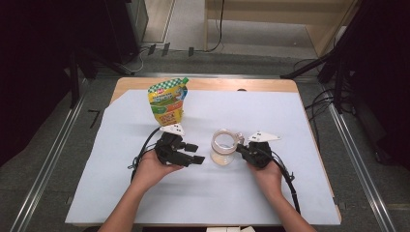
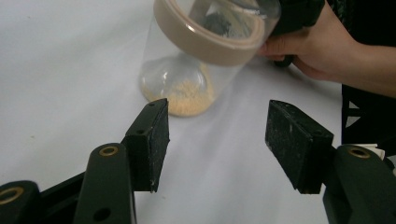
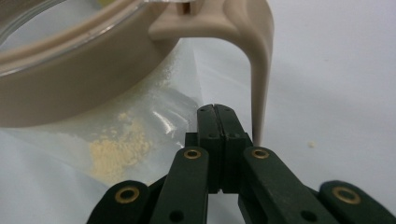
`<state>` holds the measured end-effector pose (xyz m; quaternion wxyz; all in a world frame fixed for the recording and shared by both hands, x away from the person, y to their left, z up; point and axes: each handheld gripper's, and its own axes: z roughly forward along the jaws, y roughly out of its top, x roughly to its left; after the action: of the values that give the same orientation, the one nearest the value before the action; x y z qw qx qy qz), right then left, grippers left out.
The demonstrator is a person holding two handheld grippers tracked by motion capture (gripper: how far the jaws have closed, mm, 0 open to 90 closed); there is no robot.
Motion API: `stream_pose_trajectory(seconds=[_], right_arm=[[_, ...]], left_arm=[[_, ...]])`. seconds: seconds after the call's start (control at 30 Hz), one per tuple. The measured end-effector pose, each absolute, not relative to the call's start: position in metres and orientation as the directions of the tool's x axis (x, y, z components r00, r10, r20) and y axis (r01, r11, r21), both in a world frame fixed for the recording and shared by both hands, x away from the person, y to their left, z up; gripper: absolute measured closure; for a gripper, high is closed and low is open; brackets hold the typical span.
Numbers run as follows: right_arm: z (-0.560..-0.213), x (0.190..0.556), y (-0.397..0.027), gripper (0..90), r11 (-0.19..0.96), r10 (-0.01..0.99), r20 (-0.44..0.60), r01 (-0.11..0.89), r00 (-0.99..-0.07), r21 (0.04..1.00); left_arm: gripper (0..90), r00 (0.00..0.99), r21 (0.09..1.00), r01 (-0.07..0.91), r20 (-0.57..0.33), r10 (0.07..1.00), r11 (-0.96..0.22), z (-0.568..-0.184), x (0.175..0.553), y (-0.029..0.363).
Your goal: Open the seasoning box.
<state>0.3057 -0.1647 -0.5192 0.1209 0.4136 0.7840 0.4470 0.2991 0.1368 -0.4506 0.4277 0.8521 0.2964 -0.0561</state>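
— The claws?
— The left black two-jaw gripper (image 2: 217, 144) gapes, empty; the right black gripper (image 3: 218, 122) is pressed closed beside the clear plastic beige-rimmed jug's (image 1: 224, 146) handle; what it holds, I cannot tell.
— Beyond them?
— A pale blue sheet (image 1: 203, 193) covers the wooden table (image 1: 203, 84); a yellow-green pouch (image 1: 168, 101) stands behind, grey floor (image 1: 43, 145) around.

Only the pouch (image 1: 168, 101), upper left of centre in the high view, carries print — a red logo and yellow-green label — too small and blurred to read.
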Motion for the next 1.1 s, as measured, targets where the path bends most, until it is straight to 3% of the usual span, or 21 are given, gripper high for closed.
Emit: stream_pose_trajectory(seconds=[0.27, 0.4, 1.1], right_arm=[[-0.517, 0.296, -0.144, 90.0, 0.288, 0.717, 0.195, 0.54, -0.669, 0.791], [-0.516, 0.291, -0.137, 90.0, 0.304, 0.705, 0.194, 0.538, -0.682, 0.786], [-0.488, 0.285, -0.169, 90.0, 0.317, 0.672, 0.242, 0.567, -0.7, 0.76]], left_arm=[[41.4, 0.817, 0.69, 0.552, -0.336, 0.469, -0.469, -0.451, 0.3, 0.139], [37.7, 0.825, 0.697, 0.543, -0.342, 0.45, -0.468, -0.451, 0.3, 0.14], [24.9, 0.84, 0.72, 0.525, -0.353, 0.411, -0.454, -0.456, 0.307, 0.13]])
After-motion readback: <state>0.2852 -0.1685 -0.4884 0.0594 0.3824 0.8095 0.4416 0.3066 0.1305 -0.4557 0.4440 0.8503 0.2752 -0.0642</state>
